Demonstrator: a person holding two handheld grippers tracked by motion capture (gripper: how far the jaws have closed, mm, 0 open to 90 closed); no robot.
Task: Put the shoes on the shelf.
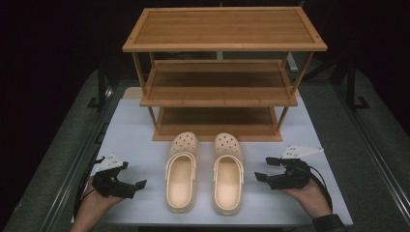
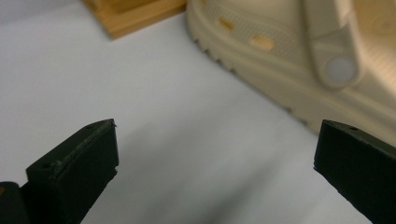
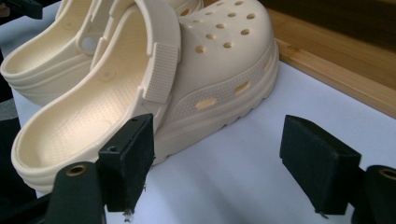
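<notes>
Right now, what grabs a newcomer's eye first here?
The pair of cream clogs, left clog and right clog, side by side at the middle of the white table, toes toward the empty three-tier wooden rack behind them. The left gripper and right gripper flank them, fingers open, holding nothing.

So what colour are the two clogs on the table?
Pale cream-beige, both clogs alike; the right gripper view shows it best.

left clog (image 2: 299, 70) cut off by the left gripper view's edge and blurred, rack (image 2: 135, 14) corner cropped
</notes>
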